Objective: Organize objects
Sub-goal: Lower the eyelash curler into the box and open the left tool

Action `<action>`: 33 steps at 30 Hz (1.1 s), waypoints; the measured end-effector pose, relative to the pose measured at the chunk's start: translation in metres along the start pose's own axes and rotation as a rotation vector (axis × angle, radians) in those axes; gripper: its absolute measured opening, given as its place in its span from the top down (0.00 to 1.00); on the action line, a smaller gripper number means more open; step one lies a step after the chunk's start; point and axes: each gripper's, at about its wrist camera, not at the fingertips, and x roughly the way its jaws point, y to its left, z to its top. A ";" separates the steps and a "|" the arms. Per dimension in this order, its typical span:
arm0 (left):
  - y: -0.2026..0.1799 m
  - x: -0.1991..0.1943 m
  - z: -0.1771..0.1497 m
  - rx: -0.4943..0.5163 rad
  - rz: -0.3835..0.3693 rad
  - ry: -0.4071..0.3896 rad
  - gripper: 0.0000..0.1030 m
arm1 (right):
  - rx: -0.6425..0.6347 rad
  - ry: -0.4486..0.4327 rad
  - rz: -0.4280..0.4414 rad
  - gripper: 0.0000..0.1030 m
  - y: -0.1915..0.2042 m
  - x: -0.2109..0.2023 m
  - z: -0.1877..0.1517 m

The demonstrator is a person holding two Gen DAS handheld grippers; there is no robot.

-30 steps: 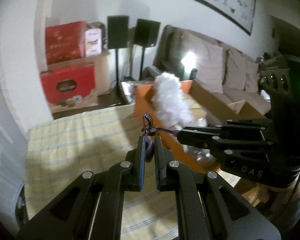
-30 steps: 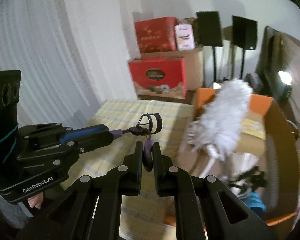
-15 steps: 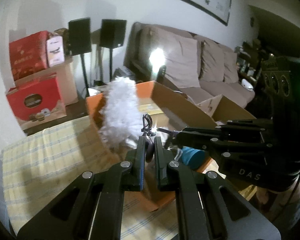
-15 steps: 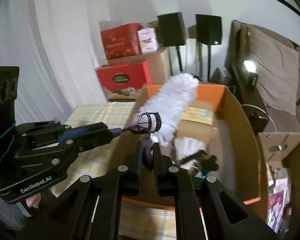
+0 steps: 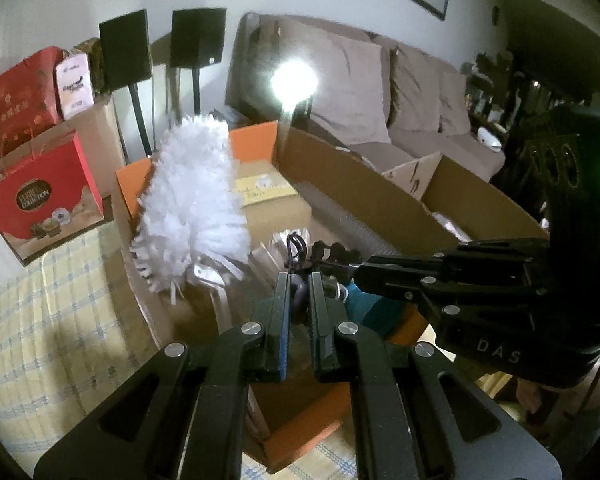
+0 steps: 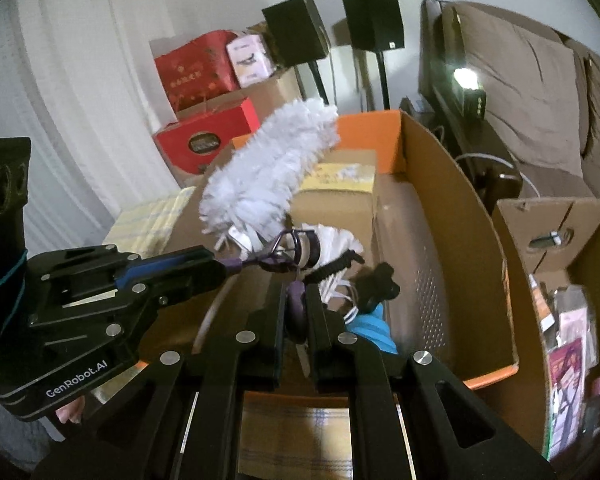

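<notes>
Both tools, the left tool (image 5: 298,292) and the right tool (image 6: 296,300), stay clamped on the small purple metal eyelash curler (image 6: 290,256) and have carried it off the checked worktop (image 5: 40,320). It now hangs over the open orange-rimmed cardboard box (image 6: 460,208) at the worktop's far edge, beside the white fluffy duster (image 6: 272,176), so release looks near.

left tongs (image 5: 299,294) clamp purple eyelash curler (image 5: 296,280) above orange box (image 5: 256,140); right tongs (image 5: 364,270) grip its other handle.

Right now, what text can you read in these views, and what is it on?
"DAS": right tool.
"GenRobot.AI": left tool.
"COLLECTION", with a blurred word above: red box.
Gold characters on the upper red box: blurred.
Pink box: script unreadable.
</notes>
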 end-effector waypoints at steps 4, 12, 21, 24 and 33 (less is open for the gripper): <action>0.002 0.006 -0.004 -0.004 0.005 0.013 0.92 | 0.012 0.011 -0.003 0.92 0.000 0.007 -0.004; 0.016 0.000 -0.010 -0.057 0.024 0.004 0.61 | 0.025 0.012 -0.027 0.78 0.001 0.008 -0.007; 0.033 -0.029 -0.010 -0.121 0.061 -0.023 0.26 | 0.058 -0.047 -0.048 0.49 0.000 -0.020 0.001; 0.039 -0.040 -0.012 -0.126 0.094 -0.040 0.17 | 0.048 -0.060 -0.066 0.38 0.006 -0.026 0.003; 0.062 -0.070 -0.029 -0.206 0.149 -0.050 0.00 | 0.030 -0.060 -0.092 0.17 0.025 -0.032 -0.002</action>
